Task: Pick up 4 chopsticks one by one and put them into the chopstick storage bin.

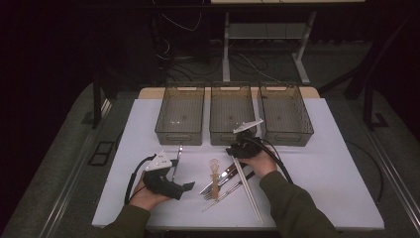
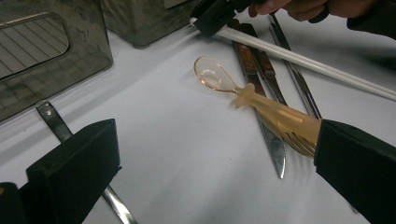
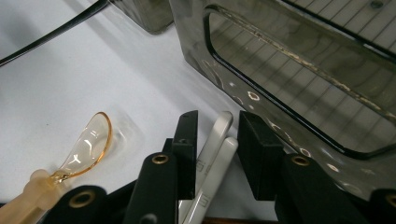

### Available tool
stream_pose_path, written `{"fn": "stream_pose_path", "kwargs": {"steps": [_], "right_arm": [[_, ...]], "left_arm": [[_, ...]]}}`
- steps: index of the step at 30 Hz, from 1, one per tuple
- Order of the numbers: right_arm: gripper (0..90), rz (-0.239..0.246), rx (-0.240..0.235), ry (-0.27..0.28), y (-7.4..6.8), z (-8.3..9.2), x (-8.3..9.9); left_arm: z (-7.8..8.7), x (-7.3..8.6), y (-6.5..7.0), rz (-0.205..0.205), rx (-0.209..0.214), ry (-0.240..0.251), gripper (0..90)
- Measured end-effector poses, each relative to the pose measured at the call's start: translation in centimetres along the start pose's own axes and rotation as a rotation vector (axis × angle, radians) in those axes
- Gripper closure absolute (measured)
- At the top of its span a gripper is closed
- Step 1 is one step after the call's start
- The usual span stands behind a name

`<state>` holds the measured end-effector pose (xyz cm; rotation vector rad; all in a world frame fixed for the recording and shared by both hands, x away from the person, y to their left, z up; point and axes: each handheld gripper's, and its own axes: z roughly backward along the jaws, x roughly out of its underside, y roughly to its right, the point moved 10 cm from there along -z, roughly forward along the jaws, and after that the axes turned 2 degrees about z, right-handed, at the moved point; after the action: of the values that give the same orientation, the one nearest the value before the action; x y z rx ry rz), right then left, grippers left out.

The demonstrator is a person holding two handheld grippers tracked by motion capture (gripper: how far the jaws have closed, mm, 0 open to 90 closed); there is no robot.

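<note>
The right gripper [image 1: 236,154] holds the two white chopsticks [image 3: 212,158] between narrowed jaws at their far ends, their long axis running back toward the table's [image 1: 337,168] near edge, the middle bin [image 1: 232,115] just ahead.

Left gripper [image 1: 184,186] rests low near the tabletop's front-left corner, held in the left hand [image 1: 148,196], jaws wide apart with nothing between them. Right gripper [image 1: 236,148] sits mid-tabletop in the right hand [image 1: 260,163], forearm entering from the front edge, jaws partly closed around the pair of white chopsticks [image 3: 212,158]; contact cannot be confirmed.
</note>
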<state>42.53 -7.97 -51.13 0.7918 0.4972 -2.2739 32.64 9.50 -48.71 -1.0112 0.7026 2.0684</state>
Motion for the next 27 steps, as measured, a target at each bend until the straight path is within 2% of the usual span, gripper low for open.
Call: {"fn": "stream_pose_path", "kwargs": {"steps": [2, 5, 11, 15, 19, 21, 27], "right_arm": [[64.2, 0.001, -0.004, 0.005, -0.1, 0.1, -0.1], [57.5, 0.004, 0.003, 0.018, -0.2, 0.7, -0.2], [55.7, 0.015, -0.009, 0.042, -0.6, 2.3, 0.2], [57.5, 0.039, -0.035, 0.035, -1.5, 3.9, 1.8], [58.5, 0.056, -0.049, 0.031, -2.1, 4.7, 3.0], [58.7, 0.066, -0.06, 0.02, -2.8, 5.4, 4.1], [58.9, 0.072, -0.073, 0.002, -4.0, 5.9, 5.7]], "left_arm": [[0.0, 0.0, 0.0, 0.001, 0.0, -0.001, 0.0], [0.0, 0.0, 0.0, 0.0, -0.002, -0.002, 0.0], [0.0, 0.0, 0.0, 0.0, -0.002, -0.003, 0.0], [0.0, 0.0, 0.0, 0.0, -0.005, -0.003, 0.0], [0.0, 0.0, 0.0, -0.001, -0.008, -0.004, 0.0], [0.0, 0.1, 0.0, -0.001, -0.01, -0.006, 0.0], [-0.1, 0.1, 0.0, 0.0, -0.014, -0.01, 0.0]]}}
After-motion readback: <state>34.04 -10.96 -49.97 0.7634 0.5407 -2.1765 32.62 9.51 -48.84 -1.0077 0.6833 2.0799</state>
